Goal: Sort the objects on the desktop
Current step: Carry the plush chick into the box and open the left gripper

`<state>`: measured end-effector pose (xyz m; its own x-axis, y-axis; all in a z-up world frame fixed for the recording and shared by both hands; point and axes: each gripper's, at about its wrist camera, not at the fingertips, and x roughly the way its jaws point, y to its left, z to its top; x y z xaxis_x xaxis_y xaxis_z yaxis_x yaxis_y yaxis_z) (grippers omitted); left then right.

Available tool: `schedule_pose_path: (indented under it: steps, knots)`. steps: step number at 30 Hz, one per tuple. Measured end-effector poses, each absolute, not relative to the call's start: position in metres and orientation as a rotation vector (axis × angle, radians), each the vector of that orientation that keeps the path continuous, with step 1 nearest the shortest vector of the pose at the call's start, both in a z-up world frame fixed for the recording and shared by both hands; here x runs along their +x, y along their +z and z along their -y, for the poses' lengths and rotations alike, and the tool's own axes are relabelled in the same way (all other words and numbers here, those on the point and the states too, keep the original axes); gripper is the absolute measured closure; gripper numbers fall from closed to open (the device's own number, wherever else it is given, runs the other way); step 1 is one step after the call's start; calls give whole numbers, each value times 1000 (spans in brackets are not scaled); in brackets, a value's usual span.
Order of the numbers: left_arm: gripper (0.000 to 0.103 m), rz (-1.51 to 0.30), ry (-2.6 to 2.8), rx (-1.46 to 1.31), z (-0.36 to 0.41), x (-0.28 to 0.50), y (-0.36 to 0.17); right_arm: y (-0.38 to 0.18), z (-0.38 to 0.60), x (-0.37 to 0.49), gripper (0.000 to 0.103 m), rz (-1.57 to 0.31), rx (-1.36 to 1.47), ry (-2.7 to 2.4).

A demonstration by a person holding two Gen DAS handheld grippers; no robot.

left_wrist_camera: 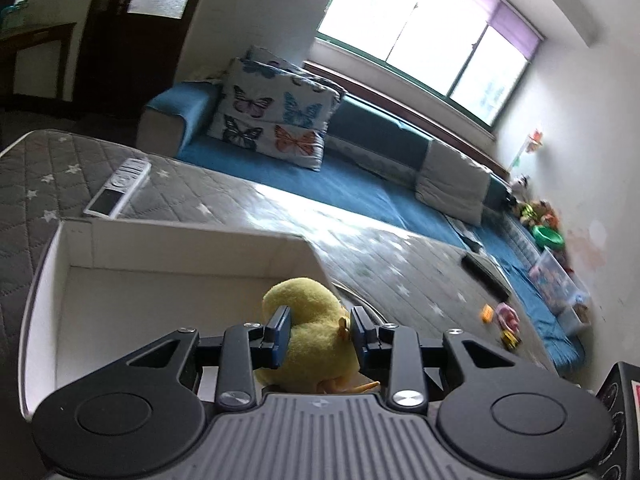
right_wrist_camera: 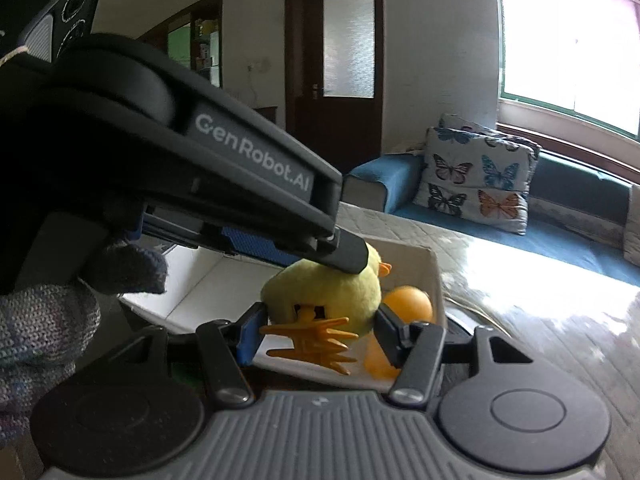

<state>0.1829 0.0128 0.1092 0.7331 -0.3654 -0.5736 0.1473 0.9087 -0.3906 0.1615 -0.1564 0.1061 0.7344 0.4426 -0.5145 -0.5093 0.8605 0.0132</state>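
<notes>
A white box (left_wrist_camera: 168, 248) sits on the quilted table (left_wrist_camera: 200, 196), and over it a yellow plush duck (right_wrist_camera: 328, 292) hangs clamped in the left gripper (left_wrist_camera: 320, 330). The right gripper (right_wrist_camera: 316, 332) brackets the duck's underside, fingers apart. An orange ball (right_wrist_camera: 412, 300) lies in the box. Risk: the soft plush could slip free, or its orange feet (right_wrist_camera: 316, 340) snag a finger on release.
</notes>
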Motion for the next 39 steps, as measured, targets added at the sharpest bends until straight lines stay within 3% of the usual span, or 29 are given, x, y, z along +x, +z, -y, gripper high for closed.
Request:
schedule_pose_path:
  steps: [19, 39]
  knots:
    - [68, -801, -218, -446, -51, 237, 54, 54, 110, 231, 44, -673, -198, 566]
    - [68, -783, -227, -426, -47, 226, 64, 61, 111, 210, 42, -635, -190, 539]
